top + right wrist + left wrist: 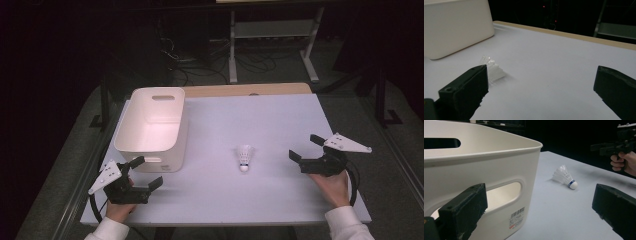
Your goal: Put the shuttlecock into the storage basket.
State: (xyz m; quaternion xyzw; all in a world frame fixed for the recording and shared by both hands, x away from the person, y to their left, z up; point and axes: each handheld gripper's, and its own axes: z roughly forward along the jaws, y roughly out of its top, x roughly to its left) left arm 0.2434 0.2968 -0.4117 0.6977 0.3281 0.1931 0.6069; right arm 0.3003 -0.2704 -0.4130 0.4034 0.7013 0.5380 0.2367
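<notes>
A white shuttlecock [244, 158] lies on its side on the white table [260, 120], cork end toward the person; the left gripper view shows the shuttlecock [565, 177] with a blue band at its cork. In the right gripper view the shuttlecock [492, 68] lies partly behind the left jaw. A white plastic bin [152, 125] with handle slots stands at the left. My left gripper [149, 172] rests open just in front of the bin [481, 167], nothing between its jaws. My right gripper [305, 147] is open to the right of the shuttlecock, apart from it, and empty.
The right hand and its gripper [617, 146] appear far off in the left gripper view. A wooden strip [247, 89] edges the table's far side. Behind it stand a metal frame [272, 35] and cables on the dark floor.
</notes>
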